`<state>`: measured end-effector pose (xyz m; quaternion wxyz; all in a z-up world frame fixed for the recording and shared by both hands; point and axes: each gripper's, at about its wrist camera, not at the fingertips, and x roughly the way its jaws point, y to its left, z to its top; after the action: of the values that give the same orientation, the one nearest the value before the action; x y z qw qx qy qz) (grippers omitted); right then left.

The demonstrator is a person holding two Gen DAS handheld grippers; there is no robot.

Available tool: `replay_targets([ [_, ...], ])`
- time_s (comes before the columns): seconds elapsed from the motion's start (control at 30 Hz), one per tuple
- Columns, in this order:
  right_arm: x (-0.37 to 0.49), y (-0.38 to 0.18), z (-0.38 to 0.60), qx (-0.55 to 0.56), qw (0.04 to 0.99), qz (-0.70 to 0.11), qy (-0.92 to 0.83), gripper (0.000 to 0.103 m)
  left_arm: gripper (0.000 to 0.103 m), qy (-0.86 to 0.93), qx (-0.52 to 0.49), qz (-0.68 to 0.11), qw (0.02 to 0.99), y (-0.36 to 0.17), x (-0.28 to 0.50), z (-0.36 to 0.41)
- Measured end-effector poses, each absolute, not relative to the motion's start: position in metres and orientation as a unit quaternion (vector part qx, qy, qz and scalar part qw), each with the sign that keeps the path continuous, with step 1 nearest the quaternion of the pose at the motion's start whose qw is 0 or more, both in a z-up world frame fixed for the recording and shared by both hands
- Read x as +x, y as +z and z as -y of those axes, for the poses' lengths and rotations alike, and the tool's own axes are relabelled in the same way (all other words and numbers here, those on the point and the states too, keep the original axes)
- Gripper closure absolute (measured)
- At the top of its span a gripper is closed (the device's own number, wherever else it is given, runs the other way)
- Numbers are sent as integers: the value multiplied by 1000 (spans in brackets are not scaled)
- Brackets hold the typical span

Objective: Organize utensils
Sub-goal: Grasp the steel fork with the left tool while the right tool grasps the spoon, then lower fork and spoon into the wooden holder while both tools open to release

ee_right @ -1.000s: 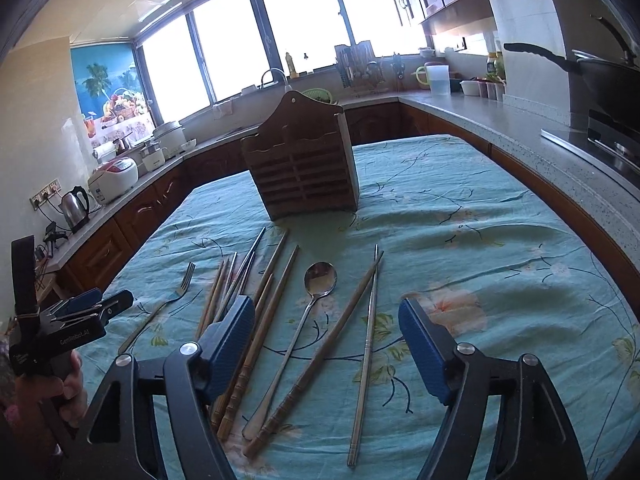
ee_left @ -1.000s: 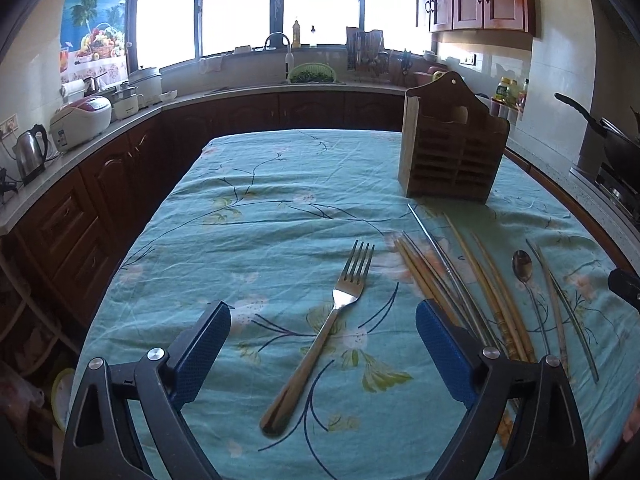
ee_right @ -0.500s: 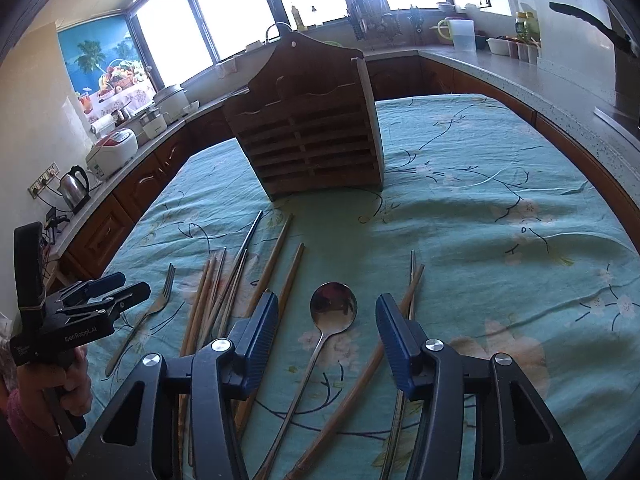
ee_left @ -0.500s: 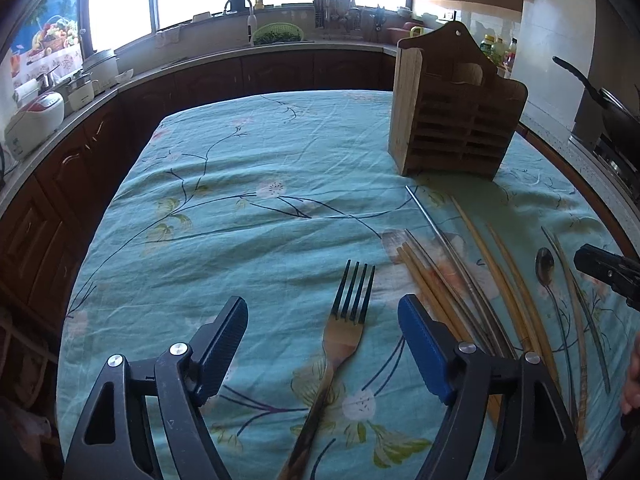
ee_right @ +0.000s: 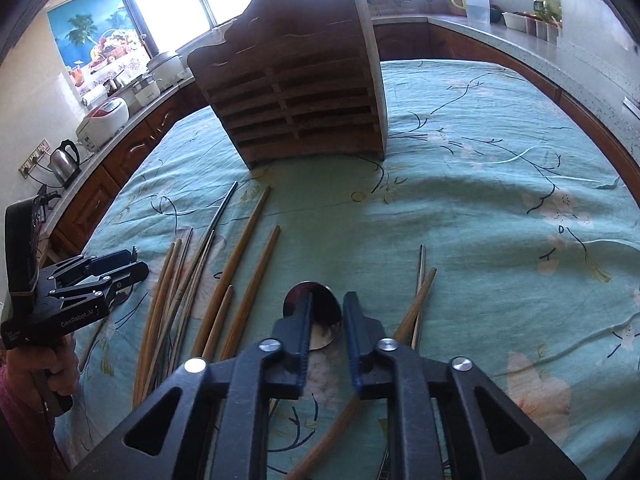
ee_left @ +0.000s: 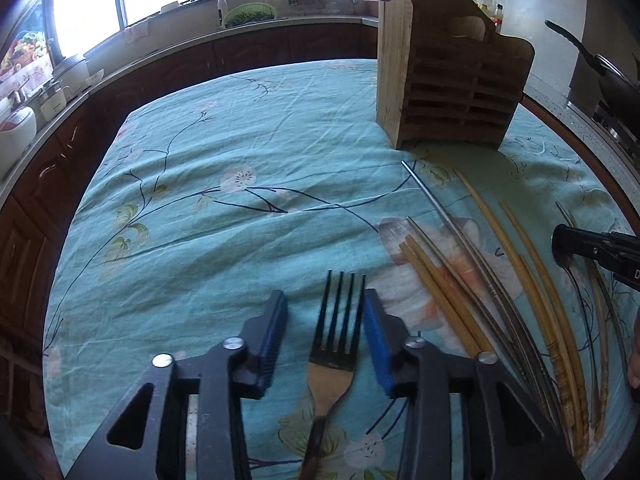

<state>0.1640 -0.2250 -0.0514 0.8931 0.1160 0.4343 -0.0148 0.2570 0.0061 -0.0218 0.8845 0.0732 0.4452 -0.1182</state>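
We close on fork and spoon
Our left gripper [ee_left: 325, 306] brackets the fork [ee_left: 335, 334], its jaws just narrowed and not visibly touching; our right gripper [ee_right: 326, 308], jaws just narrowed, pinches the spoon [ee_right: 320, 320].

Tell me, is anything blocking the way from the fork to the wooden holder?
Nothing visible blocks it. The fork lies between the left gripper's fingers, and only bare tablecloth stretches from there to the wooden holder. The chopsticks lie off to the right of that path.
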Motion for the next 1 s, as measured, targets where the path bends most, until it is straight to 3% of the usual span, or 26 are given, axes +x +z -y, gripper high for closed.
replay_targets([
  [0.1, 160, -44, 225, 122, 897, -425, -8, 101, 83, -125, 72, -442, 885, -19, 253, -8],
  [1.0, 121, 93, 225, 80, 964, -252, -28, 101, 84, -154, -31, -288, 945, 111, 150, -62],
])
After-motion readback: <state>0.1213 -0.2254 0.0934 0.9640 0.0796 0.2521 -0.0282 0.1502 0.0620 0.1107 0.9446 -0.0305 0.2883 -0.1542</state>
